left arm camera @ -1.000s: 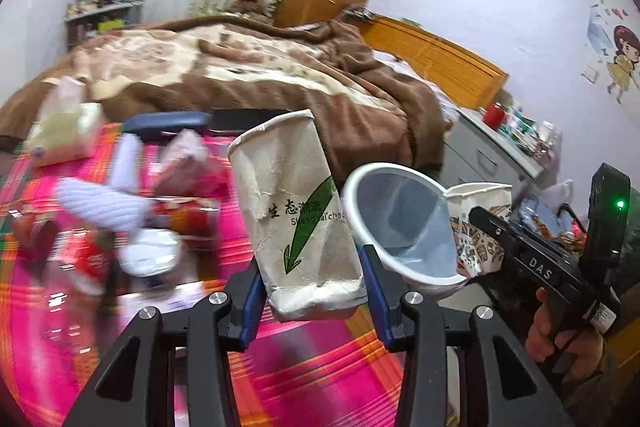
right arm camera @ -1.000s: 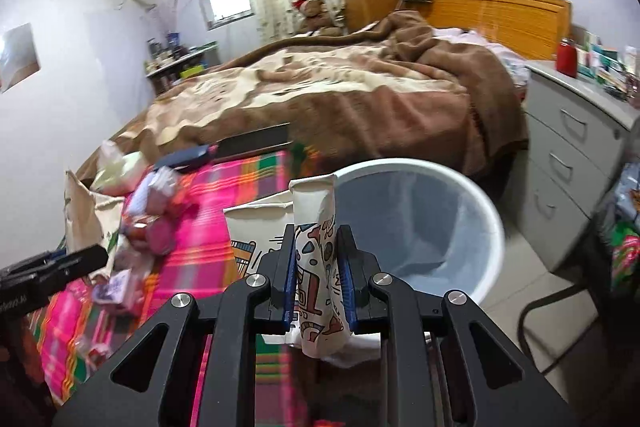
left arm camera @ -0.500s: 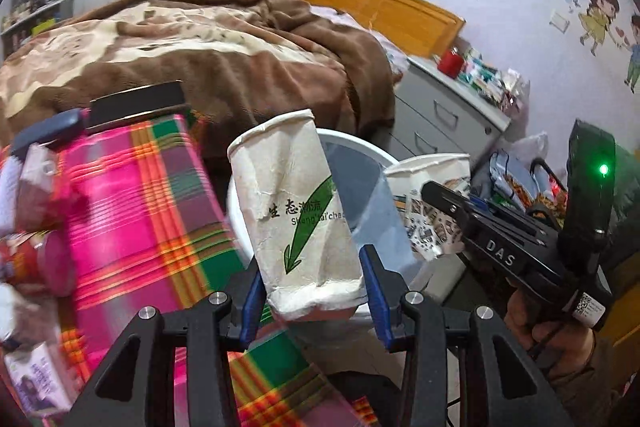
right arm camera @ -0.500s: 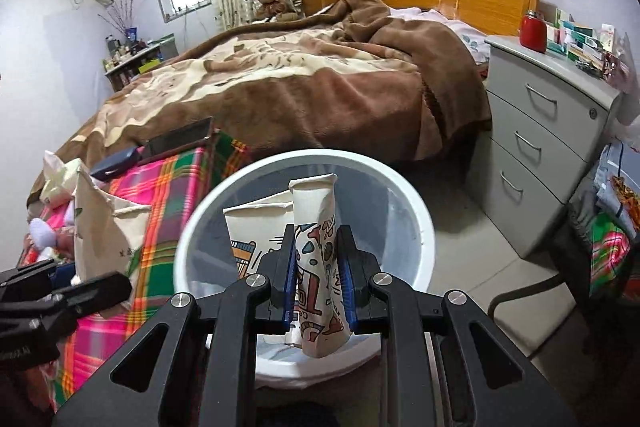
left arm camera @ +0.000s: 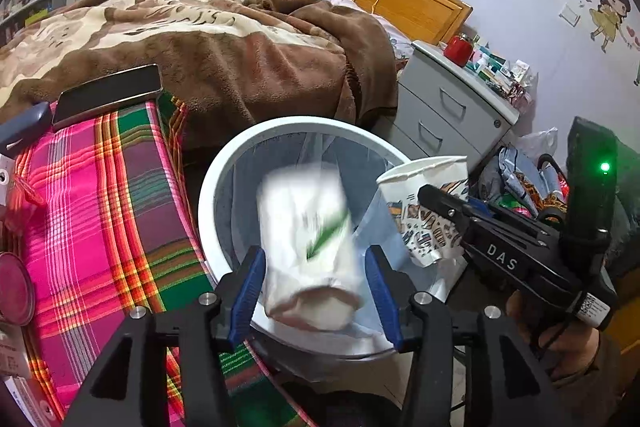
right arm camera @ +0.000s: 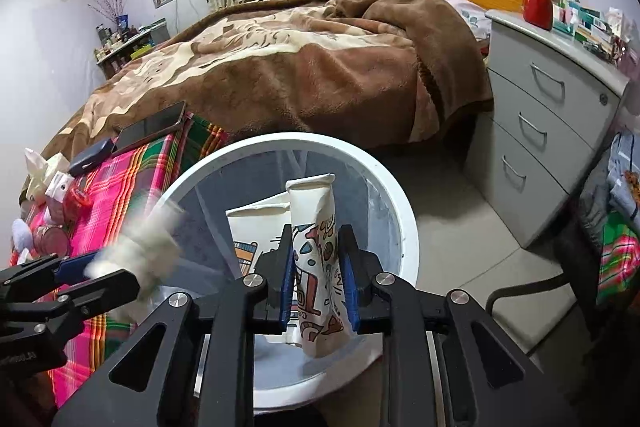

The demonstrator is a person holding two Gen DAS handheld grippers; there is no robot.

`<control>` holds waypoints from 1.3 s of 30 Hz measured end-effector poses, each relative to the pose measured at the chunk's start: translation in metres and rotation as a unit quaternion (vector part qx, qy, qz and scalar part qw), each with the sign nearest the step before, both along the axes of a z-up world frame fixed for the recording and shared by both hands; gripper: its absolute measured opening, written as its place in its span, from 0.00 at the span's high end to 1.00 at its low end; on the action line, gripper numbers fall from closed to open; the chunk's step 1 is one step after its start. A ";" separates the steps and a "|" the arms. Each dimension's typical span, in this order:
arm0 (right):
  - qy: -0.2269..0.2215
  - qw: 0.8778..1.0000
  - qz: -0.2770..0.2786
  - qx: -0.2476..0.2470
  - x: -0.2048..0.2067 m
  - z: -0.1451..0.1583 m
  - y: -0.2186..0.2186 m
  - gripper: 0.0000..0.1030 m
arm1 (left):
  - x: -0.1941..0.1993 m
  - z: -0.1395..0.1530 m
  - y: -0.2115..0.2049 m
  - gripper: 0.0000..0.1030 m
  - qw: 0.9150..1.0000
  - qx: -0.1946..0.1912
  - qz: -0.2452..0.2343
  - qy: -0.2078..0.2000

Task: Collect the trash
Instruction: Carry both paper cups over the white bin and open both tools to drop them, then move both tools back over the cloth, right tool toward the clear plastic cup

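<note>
A white paper cup with a green leaf (left arm camera: 308,247) is blurred between the fingers of my left gripper (left arm camera: 314,283), over the white trash bin (left arm camera: 224,179). The jaws stand wider than the cup, with a gap on each side. The cup also shows blurred in the right wrist view (right arm camera: 140,247). My right gripper (right arm camera: 316,279) is shut on a flattened patterned paper cup (right arm camera: 320,259) and holds it over the bin's rim (right arm camera: 408,227). The bin is lined with a clear bag.
A table with a pink plaid cloth (left arm camera: 100,207) stands left of the bin, with a phone (left arm camera: 108,95) and small items on it. A bed with a brown blanket (right arm camera: 300,59) lies behind. A grey drawer cabinet (right arm camera: 540,107) stands at the right.
Both grippers moved from over the table to over the bin. My left gripper has opened and the leaf cup has come loose, dropping and blurred. The right gripper still grips its cup.
</note>
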State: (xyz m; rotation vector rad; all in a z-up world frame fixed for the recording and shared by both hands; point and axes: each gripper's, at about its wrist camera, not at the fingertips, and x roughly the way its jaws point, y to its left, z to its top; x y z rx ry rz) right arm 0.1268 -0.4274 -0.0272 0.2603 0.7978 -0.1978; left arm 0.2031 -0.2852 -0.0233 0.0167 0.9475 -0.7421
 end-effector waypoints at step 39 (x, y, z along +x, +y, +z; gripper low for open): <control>-0.076 0.990 0.121 0.003 -0.045 0.035 0.121 0.42 | -0.094 0.054 0.195 0.38 0.983 0.017 0.161 -0.092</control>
